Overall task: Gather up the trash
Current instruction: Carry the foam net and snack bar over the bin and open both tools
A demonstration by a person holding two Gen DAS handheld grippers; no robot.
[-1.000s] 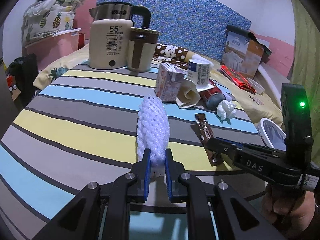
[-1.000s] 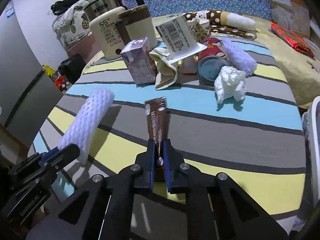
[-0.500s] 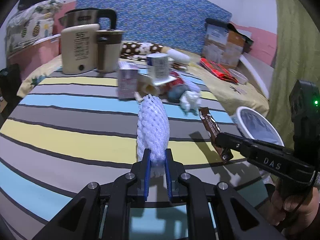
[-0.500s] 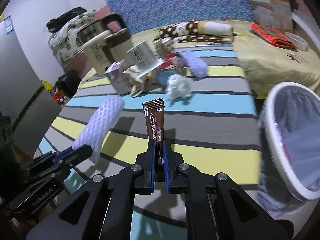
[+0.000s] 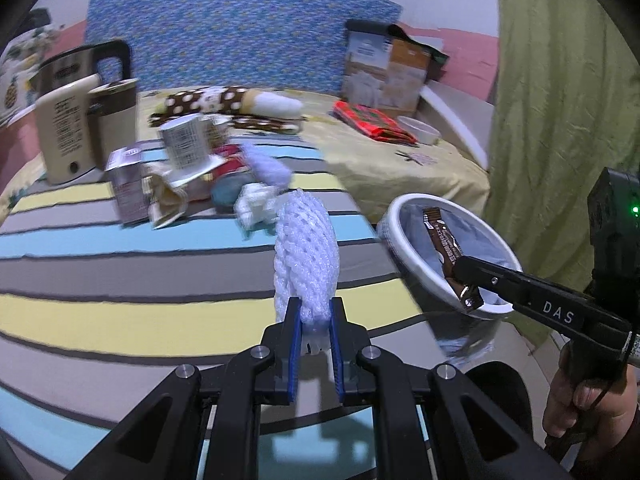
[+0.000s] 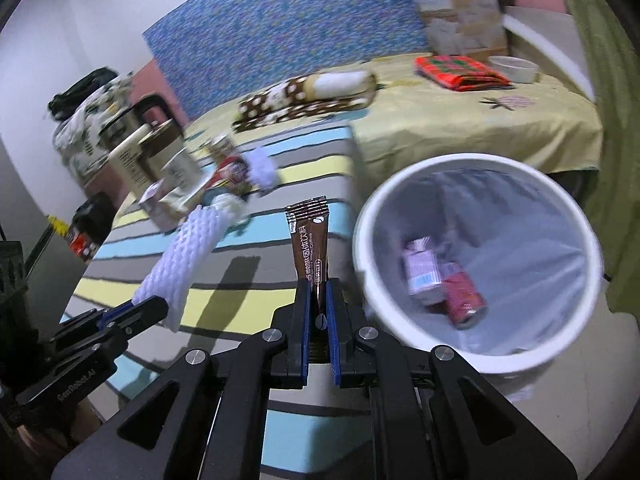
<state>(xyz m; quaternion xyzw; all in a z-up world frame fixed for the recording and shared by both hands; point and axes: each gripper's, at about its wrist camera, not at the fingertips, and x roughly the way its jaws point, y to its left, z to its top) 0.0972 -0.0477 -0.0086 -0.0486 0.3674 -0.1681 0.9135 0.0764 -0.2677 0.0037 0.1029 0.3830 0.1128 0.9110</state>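
Two claws, each carrying a piece of rubbish, hang above a bench (image 5: 120, 268) draped in a cloth of grey, yellow and blue stripes.

From the left wrist camera, the left claw (image 5: 315, 320) is clamped on the lower end of a white foam-mesh fruit sleeve (image 5: 306, 256), which stands up from its blue-padded fingers (image 5: 294, 336) over the striped cloth. To the right, the right claw (image 5: 466, 274), marked DAS and gripped by a bare hand (image 5: 588, 404), pinches a brown coffee-stick sachet (image 5: 448, 248) over the near rim of a round white wastebasket lined with a pale bag (image 5: 390, 216). Farther back on the bench lies a blurred heap: a crumpled white tissue (image 5: 256, 204), a small purple-and-white carton (image 5: 128, 188), a white paper cup with a barcode label (image 5: 184, 148) and a second foam sleeve (image 5: 266, 166). A cream-and-brown electric kettle (image 5: 76, 120) stands at the far left.

From the right wrist camera, the right claw (image 6: 318, 304) is closed on the sachet (image 6: 310, 246), held upright just left of the wastebasket (image 6: 400, 196). Inside the bin lie a red drink can (image 6: 464, 296) and a small pale carton (image 6: 422, 272). At left, the left claw (image 6: 154, 306) holds the foam sleeve (image 6: 184, 256) tilted above the stripes. Behind the bench is a bed with a yellow spread (image 6: 480, 120).
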